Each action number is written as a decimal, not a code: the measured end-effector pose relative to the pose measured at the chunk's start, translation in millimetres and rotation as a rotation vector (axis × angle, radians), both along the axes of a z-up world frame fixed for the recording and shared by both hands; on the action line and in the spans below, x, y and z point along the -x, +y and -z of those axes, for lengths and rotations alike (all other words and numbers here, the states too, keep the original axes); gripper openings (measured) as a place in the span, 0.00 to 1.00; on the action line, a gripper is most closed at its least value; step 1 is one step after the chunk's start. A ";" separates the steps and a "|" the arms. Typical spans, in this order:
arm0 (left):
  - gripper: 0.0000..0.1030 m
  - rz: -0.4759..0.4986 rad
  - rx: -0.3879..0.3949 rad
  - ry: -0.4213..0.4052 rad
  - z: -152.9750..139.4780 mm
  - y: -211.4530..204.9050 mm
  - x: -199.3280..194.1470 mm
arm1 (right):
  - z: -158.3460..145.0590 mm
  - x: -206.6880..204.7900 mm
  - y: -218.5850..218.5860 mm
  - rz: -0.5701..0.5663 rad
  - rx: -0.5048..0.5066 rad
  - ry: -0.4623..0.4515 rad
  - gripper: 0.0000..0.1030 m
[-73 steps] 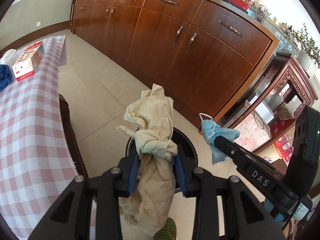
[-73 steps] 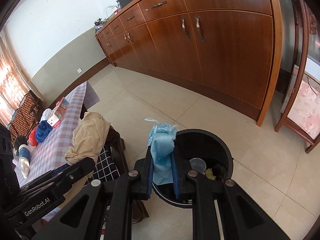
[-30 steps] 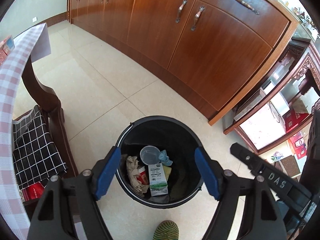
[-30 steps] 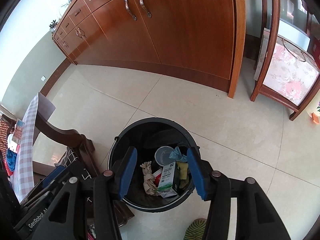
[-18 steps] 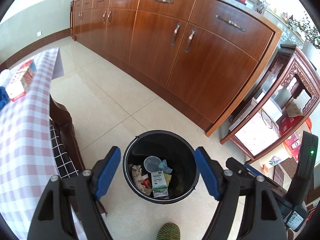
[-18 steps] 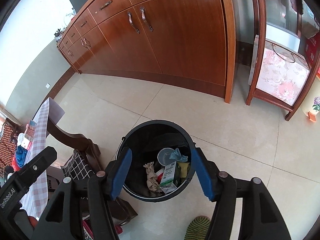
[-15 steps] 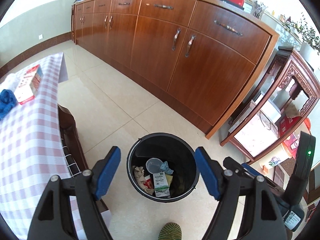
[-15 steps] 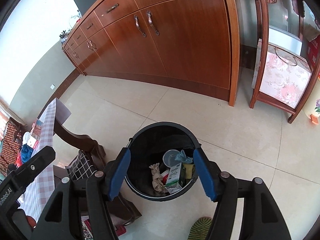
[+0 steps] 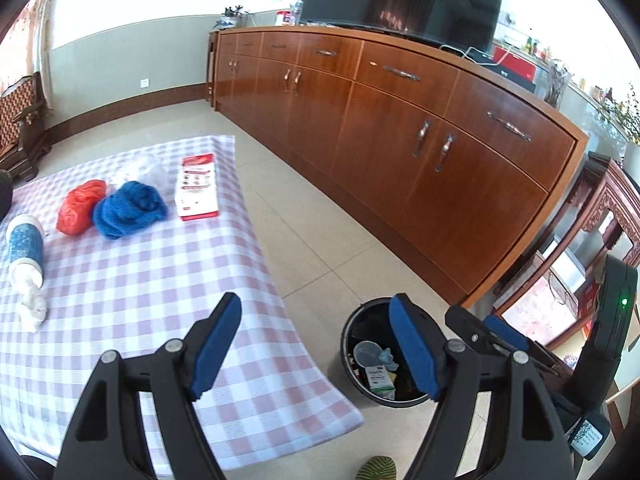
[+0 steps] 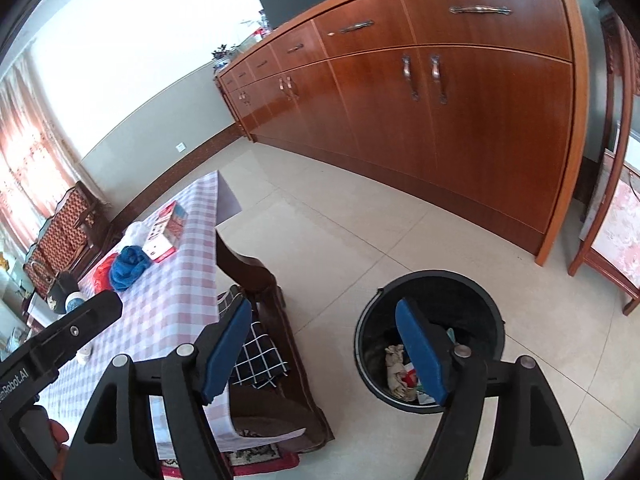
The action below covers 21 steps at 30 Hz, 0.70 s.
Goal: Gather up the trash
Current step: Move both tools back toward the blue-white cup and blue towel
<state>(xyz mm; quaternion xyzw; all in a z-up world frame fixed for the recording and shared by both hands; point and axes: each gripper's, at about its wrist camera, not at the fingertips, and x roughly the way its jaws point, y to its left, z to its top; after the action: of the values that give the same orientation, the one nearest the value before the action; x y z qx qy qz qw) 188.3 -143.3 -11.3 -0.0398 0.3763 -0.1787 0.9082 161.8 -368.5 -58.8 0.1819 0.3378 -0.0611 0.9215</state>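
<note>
Two claws, both empty: our left claw (image 9: 316, 340) spread, our right claw (image 10: 324, 348) opening, nothing between. Trash remaining on the counter (image 9: 132, 280): blue wad (image 9: 128, 209), red bag (image 9: 80, 205), carton (image 9: 197, 189). Bin (image 10: 430, 336) on the floor beside it, so drops stay short.

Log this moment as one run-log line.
left gripper: open, empty | right gripper: opening, empty | bin: holds trash | table: items remain

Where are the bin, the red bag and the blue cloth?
bin (image 10: 482, 286): right wrist view, far inner wall.
red bag (image 9: 80, 206): left wrist view, middle of the crumpled plastic.
blue cloth (image 9: 130, 208): left wrist view, centre of the bundle.
</note>
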 end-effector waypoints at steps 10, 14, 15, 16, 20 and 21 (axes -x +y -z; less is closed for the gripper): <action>0.76 -0.190 -0.002 0.009 7.9 94.0 -5.0 | -8.3 -36.6 92.1 -0.201 0.044 -0.019 0.74; 0.76 -0.254 -0.004 0.023 15.3 127.5 -7.6 | -3.5 -46.4 122.3 -0.264 0.048 -0.010 0.74; 0.76 -0.269 -0.002 0.028 17.4 135.3 -7.0 | -2.1 -50.5 130.2 -0.277 0.048 -0.007 0.74; 0.76 -0.284 0.000 0.033 19.5 142.6 -7.4 | -1.1 -52.7 136.7 -0.290 0.047 -0.005 0.74; 0.76 -0.337 0.000 0.047 24.6 168.4 -8.5 | 1.7 -60.0 160.4 -0.336 0.050 -0.001 0.74; 0.76 -0.349 -0.001 0.047 25.7 174.5 -8.7 | 2.6 -64.4 164.8 -0.345 0.050 0.001 0.74</action>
<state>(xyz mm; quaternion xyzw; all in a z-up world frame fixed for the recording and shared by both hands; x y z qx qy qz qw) 197.1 31.2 -37.0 -0.1083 0.3850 -0.0174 0.9164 226.1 -203.7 -61.4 0.0983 0.3626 0.0897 0.9224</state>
